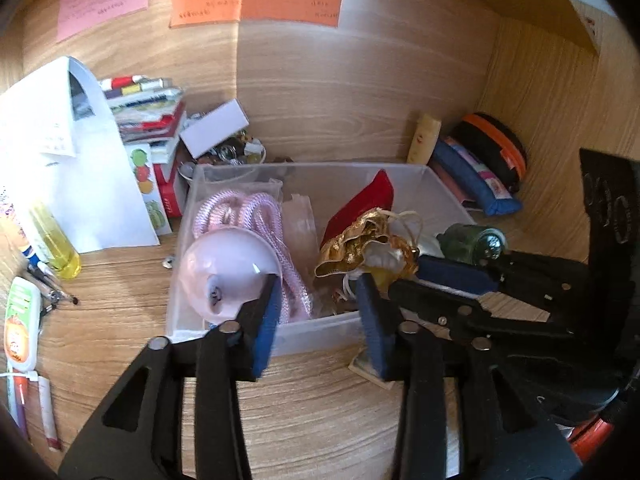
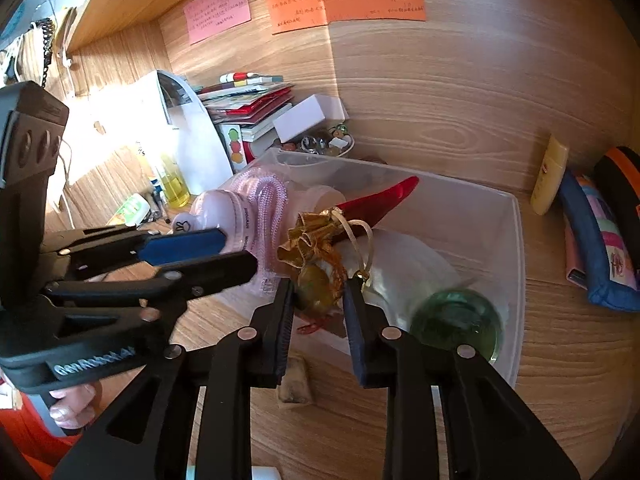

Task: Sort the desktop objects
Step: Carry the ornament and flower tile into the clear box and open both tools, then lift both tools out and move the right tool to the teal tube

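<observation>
A clear plastic bin (image 1: 320, 334) (image 2: 516, 240) sits on the wooden desk. It holds a pink rope (image 1: 256, 212), a pink round object (image 1: 228, 268) (image 2: 224, 216), a red pouch (image 1: 360, 204) (image 2: 380, 200), a green glass bottle (image 1: 472, 240) (image 2: 456, 320) and a gold organza pouch (image 1: 356, 248) (image 2: 316, 272). My left gripper (image 1: 320, 312) is open over the bin's front wall, beside the pink object. My right gripper (image 2: 318, 316) is shut on the gold pouch above the bin; it also shows in the left wrist view (image 1: 460, 272).
A small tan packet (image 2: 296, 384) lies on the desk before the bin. Stacked books (image 1: 148, 108), a white box (image 1: 214, 128) and a dish of beads (image 2: 324, 144) stand behind. A yellow bottle (image 1: 56, 240), pens and tubes lie left. A blue pencil case (image 2: 600, 240) lies right.
</observation>
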